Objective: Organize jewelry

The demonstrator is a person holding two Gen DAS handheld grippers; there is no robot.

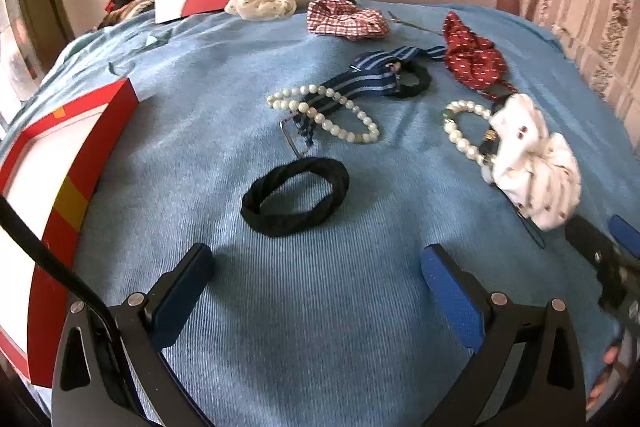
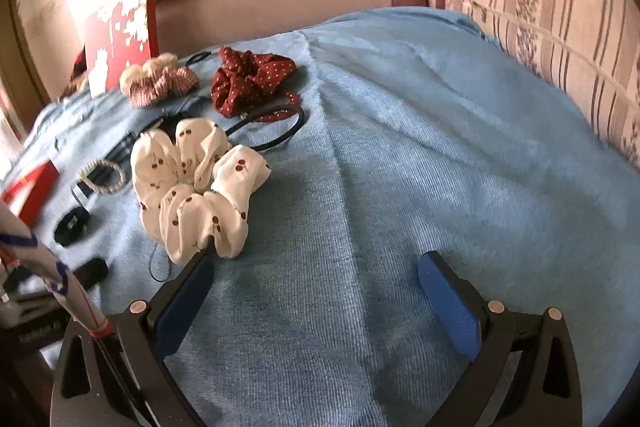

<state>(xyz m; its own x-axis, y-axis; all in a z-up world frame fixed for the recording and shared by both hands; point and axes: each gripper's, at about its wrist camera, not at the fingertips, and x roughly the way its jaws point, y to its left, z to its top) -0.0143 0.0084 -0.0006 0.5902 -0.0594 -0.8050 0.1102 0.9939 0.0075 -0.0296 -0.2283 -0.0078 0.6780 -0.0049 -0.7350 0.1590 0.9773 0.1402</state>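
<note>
Just ahead of your left gripper (image 1: 318, 267), a little left of the midline between its spread fingers, the black twisted hair band (image 1: 295, 201) lay flat on the blue cloth (image 1: 320, 327), its long axis running across your reach from left to right. Your left gripper stood wide open and held nothing, and it looked the nearer of the two to that band. Off to its left sat the open red box (image 1: 70, 163), close beside the finger on that side, which I judged the likely home for the pieces. Your right gripper (image 2: 316, 269) was open too and empty; its left fingertip (image 2: 192, 279) lay right at the edge of the white cherry-print scrunchie (image 2: 196, 187), though I could not tell whether it touched. By my count there were two pearl bracelets, the nearer pearl bracelet (image 1: 326, 113) straight beyond the band and the other pearl bracelet (image 1: 464, 131) ahead to the right, half under the white scrunchie. There were four scrunchies in all: white cherry-print, red dotted scrunchie (image 1: 472, 55), checked scrunchie (image 1: 346, 21) and cream scrunchie (image 1: 262, 1). One striped navy strap (image 1: 368, 79) lay farther ahead, with a second black hair tie (image 1: 412, 81) beside it.
</note>
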